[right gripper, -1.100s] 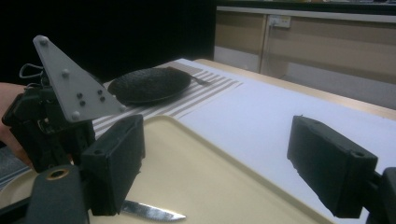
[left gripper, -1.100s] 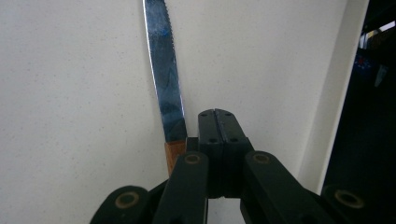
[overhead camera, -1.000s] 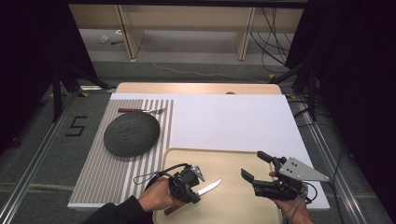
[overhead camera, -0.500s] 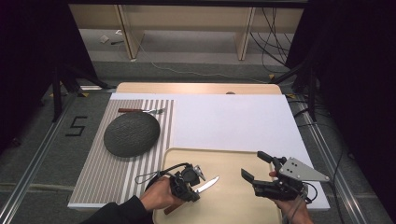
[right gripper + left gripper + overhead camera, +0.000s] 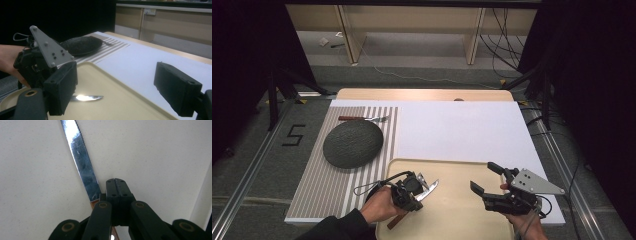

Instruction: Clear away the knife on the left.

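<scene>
Lying beside shut left tongs point(image 5: 117, 185): knife point(image 5: 82, 165).

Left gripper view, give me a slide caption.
Left tongs shut on the knife, its serrated blade held above the beige tray.

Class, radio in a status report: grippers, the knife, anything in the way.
Left gripper shut on knife, blade over tray. Right gripper open, empty, above tray. Nothing blocking the knife.

The knife's point(image 5: 419, 192) handle is largely hidden under the left gripper point(image 5: 408, 194) and the hand point(image 5: 379, 205) — its blade tip runs off the top edge in the left gripper view. The right gripper's point(image 5: 486, 178) wrist is cut off at the near edge.
</scene>
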